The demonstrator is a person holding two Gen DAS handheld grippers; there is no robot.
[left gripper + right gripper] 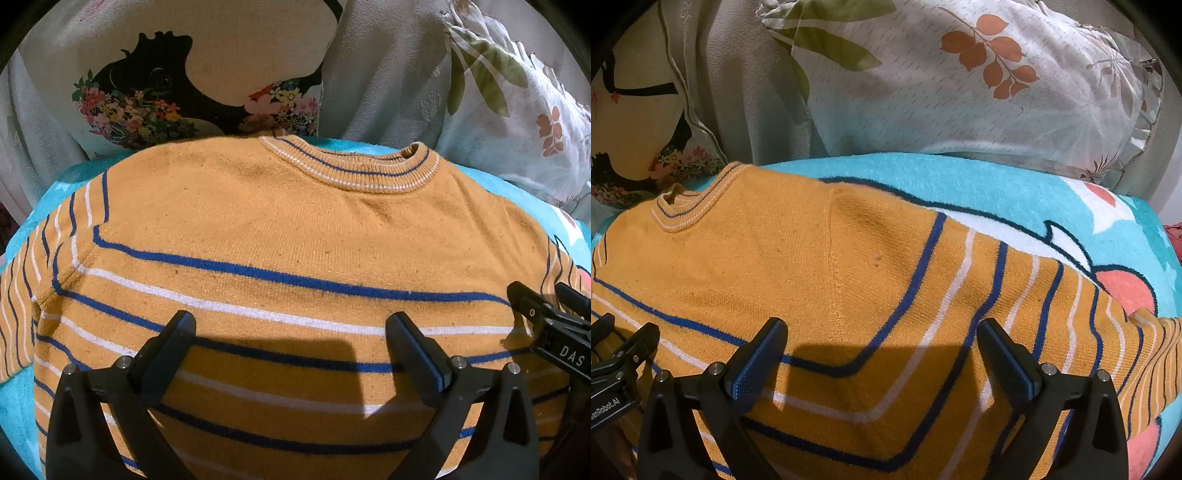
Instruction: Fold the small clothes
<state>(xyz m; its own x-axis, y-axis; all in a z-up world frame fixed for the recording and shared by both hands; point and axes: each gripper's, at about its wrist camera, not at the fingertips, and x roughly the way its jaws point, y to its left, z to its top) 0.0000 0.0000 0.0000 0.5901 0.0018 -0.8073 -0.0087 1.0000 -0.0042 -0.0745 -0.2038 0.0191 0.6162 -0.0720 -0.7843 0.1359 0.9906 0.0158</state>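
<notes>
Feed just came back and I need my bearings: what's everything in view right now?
sweater: one, mustard with blue and white stripes, spread flat on the towel, collar away from the cameras.
towel: one, turquoise with white and coral print, under the sweater.
bird cushion: one, cream with black bird and flowers, behind, left.
leaf pillow: one, white with green and orange leaves, behind, right.
left gripper: black, open, over the sweater's lower body.
right gripper: black, blue pads, open, over the right armpit seam.

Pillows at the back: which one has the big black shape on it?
The cream pillow behind the sweater's left shoulder: it carries a black silhouette edged with bright flowers. The white pillow shows only green and orange leaves.
</notes>
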